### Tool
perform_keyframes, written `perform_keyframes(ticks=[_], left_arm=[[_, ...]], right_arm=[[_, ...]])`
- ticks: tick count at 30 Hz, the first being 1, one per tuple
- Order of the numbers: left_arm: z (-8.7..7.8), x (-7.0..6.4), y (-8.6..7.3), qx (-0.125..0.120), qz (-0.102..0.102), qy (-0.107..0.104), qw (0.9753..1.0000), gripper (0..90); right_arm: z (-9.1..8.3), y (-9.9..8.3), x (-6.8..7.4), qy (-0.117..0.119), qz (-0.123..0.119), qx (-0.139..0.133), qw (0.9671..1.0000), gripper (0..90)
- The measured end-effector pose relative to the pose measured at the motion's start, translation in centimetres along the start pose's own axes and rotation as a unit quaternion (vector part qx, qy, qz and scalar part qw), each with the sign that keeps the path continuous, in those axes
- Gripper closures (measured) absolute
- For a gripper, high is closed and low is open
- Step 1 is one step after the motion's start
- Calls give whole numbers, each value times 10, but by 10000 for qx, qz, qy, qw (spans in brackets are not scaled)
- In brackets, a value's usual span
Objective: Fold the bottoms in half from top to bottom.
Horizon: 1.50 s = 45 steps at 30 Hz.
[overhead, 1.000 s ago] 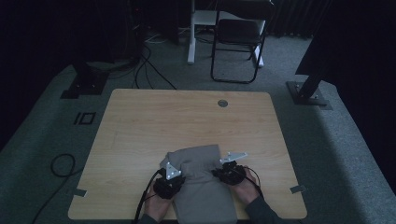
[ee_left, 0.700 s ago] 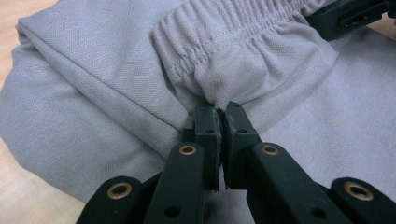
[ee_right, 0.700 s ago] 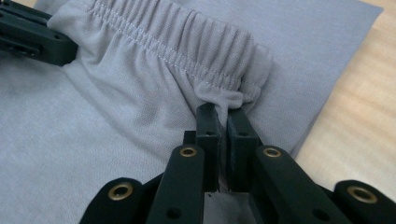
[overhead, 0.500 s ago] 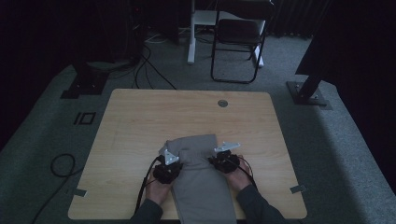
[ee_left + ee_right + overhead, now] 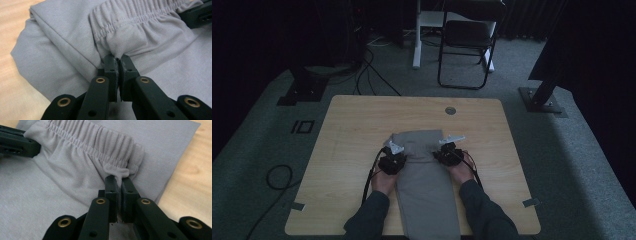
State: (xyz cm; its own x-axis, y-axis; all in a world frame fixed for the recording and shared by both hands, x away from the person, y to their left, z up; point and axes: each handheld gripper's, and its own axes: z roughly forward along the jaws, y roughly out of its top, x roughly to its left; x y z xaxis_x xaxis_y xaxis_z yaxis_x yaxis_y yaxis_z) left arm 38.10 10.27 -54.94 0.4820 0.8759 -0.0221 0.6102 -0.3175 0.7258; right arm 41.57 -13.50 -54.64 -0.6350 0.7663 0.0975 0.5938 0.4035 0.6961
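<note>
Dark carpet surrounds the wooden counter [image 5: 352, 150], with a folding chair [image 5: 467, 45] standing beyond its far edge and cables [image 5: 377, 75] trailing over the floor at the far left. On the counter I have a pair of grey shorts [image 5: 424, 170] lying lengthwise, the far end near the middle of the counter and the near end hanging over the edge between the person's sleeves.

From the high view I see the left gripper [image 5: 392, 161] at the left edge of the cloth and the right gripper [image 5: 448, 154] at its right edge, both well up toward the far end, level with each other. A small round grommet [image 5: 450, 110] sits in the counter farther out, apart from everything.

In the left gripper view my fingers [image 5: 111, 67] are clenched on a pinch of the fabric just below the gathered elastic waistband [image 5: 140, 15] — the waistband lies folded back over a smooth lower layer of the same cloth. The right gripper view shows the same on its side: the fingers [image 5: 127, 188] are pressed together on a small tuck of cloth at the waistband's [image 5: 95, 140] corner, with bare wood just beside it. Each gripper view catches the other gripper's black tip at the opposite end of the waistband.
</note>
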Motion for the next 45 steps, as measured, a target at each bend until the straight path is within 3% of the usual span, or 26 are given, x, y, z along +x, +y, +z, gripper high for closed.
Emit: perform_keyframes(ticks=[7,10,16,22,23,25,30,34,38,45], left_arm=[[21,13,25,138,22,248,9996,864],[28,18,35,248,-65,295,9992,863],[38,19,48,426,-57,465,9980,863],[36,21,50,448,-193,373,9981,866],[32,24,51,393,-294,253,9985,866],[24,26,55,257,-276,219,9990,867],[-9,30,76,-264,-294,95,9992,867],[-43,28,99,-739,-267,-4,9969,867],[-74,24,116,-1097,-96,-62,9939,867],[-110,11,124,-1488,87,-224,9886,866]], right_arm=[[18,25,-16,-166,265,118,9994,864],[24,34,-20,-232,387,196,9988,864],[31,47,-28,-340,537,364,9973,863],[31,51,-32,-214,688,454,9964,862],[29,51,-32,-186,684,444,9965,862],[22,54,-31,-158,656,330,9972,862],[-11,73,-26,-86,476,-232,9986,863],[-42,94,-22,-109,392,-718,9966,864],[-70,110,-18,-109,293,-1078,9937,864],[-105,118,-6,-118,86,-1489,9887,864]])
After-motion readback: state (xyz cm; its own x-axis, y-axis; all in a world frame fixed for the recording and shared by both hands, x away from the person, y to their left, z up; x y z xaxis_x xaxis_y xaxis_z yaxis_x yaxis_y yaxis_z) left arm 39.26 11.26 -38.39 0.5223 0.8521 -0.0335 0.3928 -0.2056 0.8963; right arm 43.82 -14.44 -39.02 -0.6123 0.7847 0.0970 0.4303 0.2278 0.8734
